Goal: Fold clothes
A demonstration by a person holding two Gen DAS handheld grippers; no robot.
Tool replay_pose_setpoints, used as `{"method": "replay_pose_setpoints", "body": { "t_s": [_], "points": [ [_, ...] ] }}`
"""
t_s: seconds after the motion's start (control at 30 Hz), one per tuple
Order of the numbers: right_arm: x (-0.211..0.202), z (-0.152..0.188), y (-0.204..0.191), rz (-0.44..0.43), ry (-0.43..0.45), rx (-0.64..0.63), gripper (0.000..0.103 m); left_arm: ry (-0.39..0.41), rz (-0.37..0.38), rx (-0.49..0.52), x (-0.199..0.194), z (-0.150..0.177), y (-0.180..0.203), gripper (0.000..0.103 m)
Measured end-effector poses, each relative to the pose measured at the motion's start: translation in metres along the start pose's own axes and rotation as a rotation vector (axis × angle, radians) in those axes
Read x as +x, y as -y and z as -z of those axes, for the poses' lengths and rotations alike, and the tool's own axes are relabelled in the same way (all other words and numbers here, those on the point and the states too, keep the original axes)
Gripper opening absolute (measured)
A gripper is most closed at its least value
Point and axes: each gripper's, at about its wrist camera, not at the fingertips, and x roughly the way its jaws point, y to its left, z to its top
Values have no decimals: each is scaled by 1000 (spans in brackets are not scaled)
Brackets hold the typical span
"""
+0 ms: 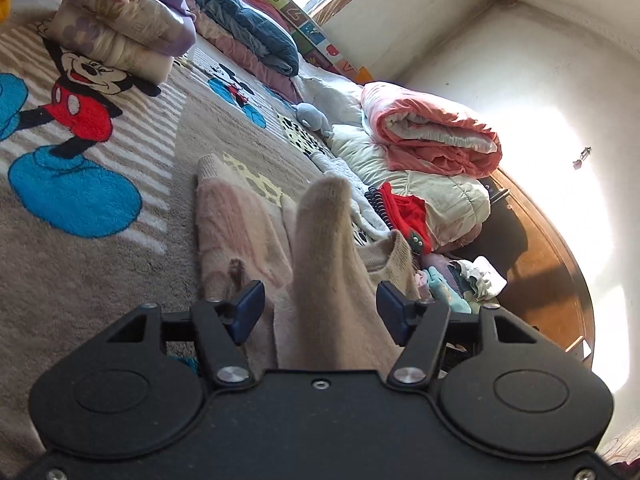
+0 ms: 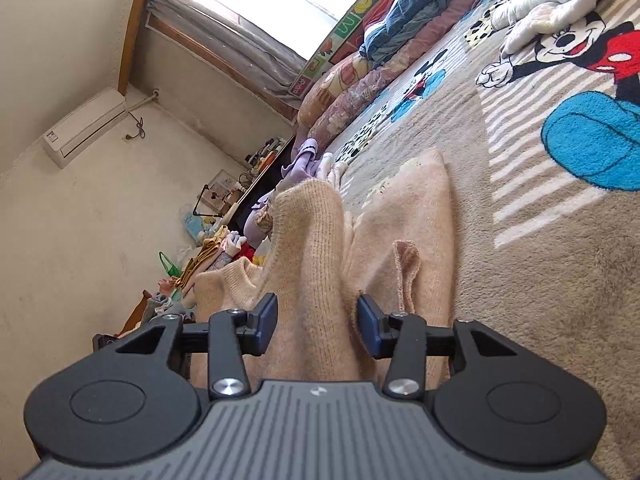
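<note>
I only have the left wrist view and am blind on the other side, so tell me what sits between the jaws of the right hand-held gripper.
Observer: A raised fold of the peach sweater runs between the jaws of the right hand-held gripper, and the jaws stand apart.
Operator: Report what lies past that fold's far end.
Observer: A lavender garment lies bunched there, just beyond the sweater.
Operator: Now name what is on the wall on that side.
Observer: A white air conditioner is mounted high on the wall, near the window corner.
</note>
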Motion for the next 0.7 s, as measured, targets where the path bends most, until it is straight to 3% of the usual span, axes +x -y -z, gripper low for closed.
{"method": "replay_pose_setpoints", "body": {
  "t_s": [0.03, 0.07, 0.1, 0.17, 0.2, 0.23, 0.7],
  "points": [
    [0, 1, -3, -1, -4, -21, 47, 14, -1, 29, 0, 3, 5, 58],
    [-1, 1, -6, -2, -7, -41, 46, 22, -8, 70, 2, 6, 12, 37],
    [-1, 2, -9, -2, -10, -61, 44, 22, -34, 107, 5, 8, 18, 26],
    [-2, 2, -13, 1, -10, -92, 29, 17, -75, 143, 12, 7, 24, 11],
    [-3, 1, -13, 0, -3, -94, 18, 20, -76, 141, 15, 6, 23, 11],
    [-3, 0, -13, -2, 3, -95, 17, 25, -72, 134, 17, 4, 20, 11],
    [24, -40, 12, -97, 122, -31, 16, 115, 0, 143, 61, -51, -9, 10]
  ]
}}
